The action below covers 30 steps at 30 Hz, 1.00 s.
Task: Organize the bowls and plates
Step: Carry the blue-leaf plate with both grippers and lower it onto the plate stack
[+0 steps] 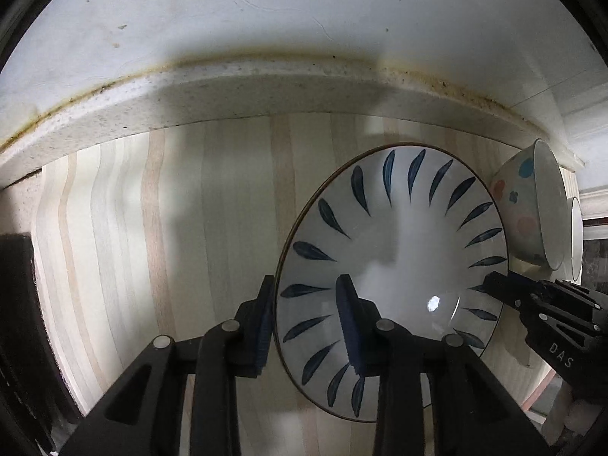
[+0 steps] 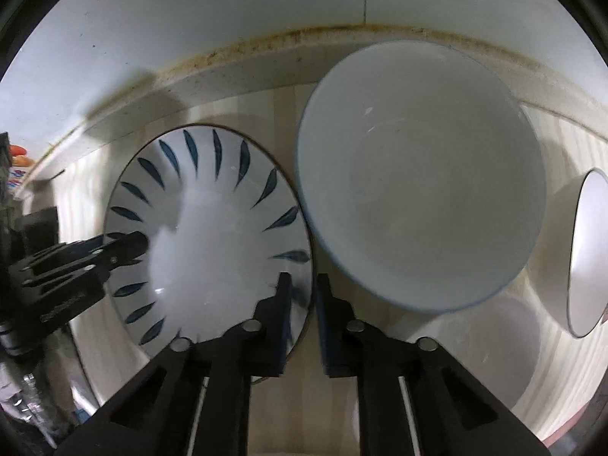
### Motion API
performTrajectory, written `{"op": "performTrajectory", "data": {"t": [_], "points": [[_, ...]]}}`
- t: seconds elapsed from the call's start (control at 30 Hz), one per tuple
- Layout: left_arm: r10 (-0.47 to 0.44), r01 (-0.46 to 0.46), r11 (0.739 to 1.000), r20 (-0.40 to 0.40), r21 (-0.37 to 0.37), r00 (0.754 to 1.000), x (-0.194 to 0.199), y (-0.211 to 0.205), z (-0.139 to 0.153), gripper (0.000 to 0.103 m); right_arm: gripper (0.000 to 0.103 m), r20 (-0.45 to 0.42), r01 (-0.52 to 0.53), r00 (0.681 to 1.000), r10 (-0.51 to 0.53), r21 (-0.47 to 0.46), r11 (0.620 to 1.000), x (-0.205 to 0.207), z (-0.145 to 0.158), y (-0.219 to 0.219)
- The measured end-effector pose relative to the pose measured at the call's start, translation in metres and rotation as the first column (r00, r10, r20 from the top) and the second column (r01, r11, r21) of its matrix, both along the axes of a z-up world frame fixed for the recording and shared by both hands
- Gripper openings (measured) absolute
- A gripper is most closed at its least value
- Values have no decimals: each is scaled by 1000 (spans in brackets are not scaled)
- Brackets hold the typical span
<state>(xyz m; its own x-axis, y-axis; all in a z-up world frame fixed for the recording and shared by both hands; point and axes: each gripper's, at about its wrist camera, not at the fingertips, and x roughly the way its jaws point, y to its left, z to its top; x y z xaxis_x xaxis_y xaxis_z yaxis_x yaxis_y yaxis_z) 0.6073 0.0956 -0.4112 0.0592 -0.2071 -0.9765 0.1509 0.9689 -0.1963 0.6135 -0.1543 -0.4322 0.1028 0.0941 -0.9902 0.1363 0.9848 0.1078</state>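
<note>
Left tongs [image 1: 306, 323] clamped on the left rim of the leaf-pattern plate [image 1: 399, 250]: one pad outside the rim, one inside on the plate face. Right tongs [image 2: 302, 319] clamped on the same plate's opposite rim, jaws nearly together with the edge pinched between them. Both point steeply down at the surface [image 1: 212, 197].

Plate [image 2: 212, 235]: white, ring of dark blue leaf strokes, thin dark rim, sits over the striped light-wood surface, near the speckled stone ledge at the wall. Can't tell whether it's resting or just lifted.

Just right of the plate: spotted bowl [image 1: 528, 205], white inside [image 2: 418, 174], its rim overlapping the plate edge in the right wrist view. Further right, another white bowl [image 2: 585, 254] with a dark rim. Low right, a pale white dish [image 2: 490, 342], blurred, partly under the spotted bowl.
</note>
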Motion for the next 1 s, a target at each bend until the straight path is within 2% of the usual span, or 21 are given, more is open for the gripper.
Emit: {"op": "performTrajectory", "data": {"t": [0.37,0.77,1.0], "points": [[-8,8,1000,107,2,994,-39,-1,46,29,12,39,-22,999,20,52,998,-20,13,0],[13,-10,1000,165,-18,986,-91,7,101,29,12,113,-68,992,58,93,993,-54,66,-4],[0,6,1000,181,-30,984,-136,0,127,29,12,151,-91,986,74,109,990,-103,99,-20]]}}
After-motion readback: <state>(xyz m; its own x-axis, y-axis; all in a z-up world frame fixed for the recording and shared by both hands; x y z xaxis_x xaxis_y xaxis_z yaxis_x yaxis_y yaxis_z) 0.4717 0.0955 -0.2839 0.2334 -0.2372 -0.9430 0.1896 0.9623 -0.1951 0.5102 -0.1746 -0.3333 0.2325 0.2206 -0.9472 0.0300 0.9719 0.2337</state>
